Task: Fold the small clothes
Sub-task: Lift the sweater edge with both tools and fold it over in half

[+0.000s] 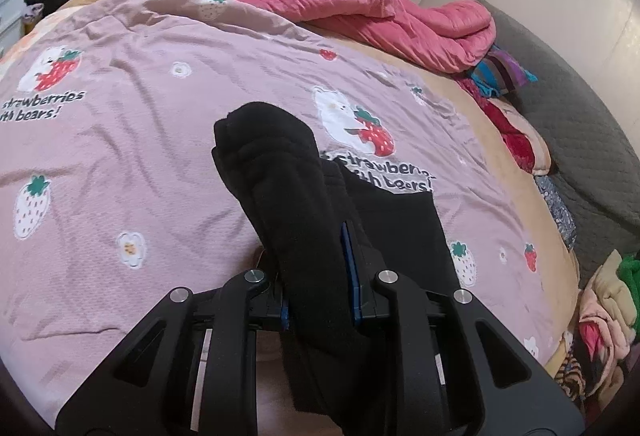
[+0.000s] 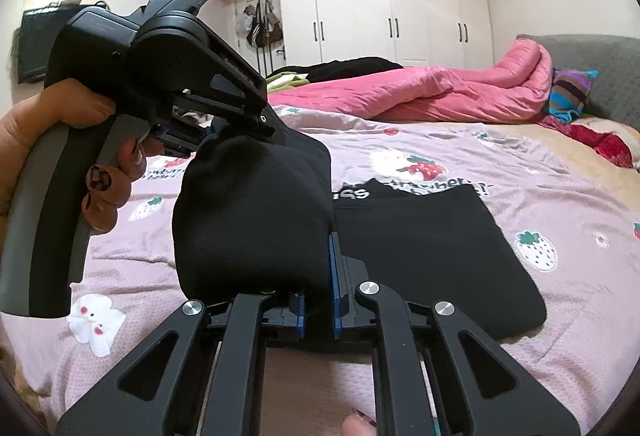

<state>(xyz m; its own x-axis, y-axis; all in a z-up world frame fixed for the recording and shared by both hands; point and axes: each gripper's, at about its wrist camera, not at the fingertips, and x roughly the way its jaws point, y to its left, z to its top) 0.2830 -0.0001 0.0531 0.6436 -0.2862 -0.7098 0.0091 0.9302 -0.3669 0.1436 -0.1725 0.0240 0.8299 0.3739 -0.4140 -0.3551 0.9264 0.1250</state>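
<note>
Two grippers pinch one black sock (image 2: 252, 220), lifted at frame centre over pink sheet (image 2: 540, 171): left gripper (image 1: 320, 268) and right gripper (image 2: 318, 276) clamp opposite ends, likely for folding. Folded black garment (image 2: 432, 256) lies at right.

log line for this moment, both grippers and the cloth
left gripper: shut on black sock | right gripper: shut on black sock | folded black garment: on bed

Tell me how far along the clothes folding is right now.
Done: one black garment lies folded flat on the pink strawberry sheet. In hand: both the left gripper and right gripper have their jaws clamped on a small black piece lifted off the bed. Left: finishing that fold and setting it down.
</note>
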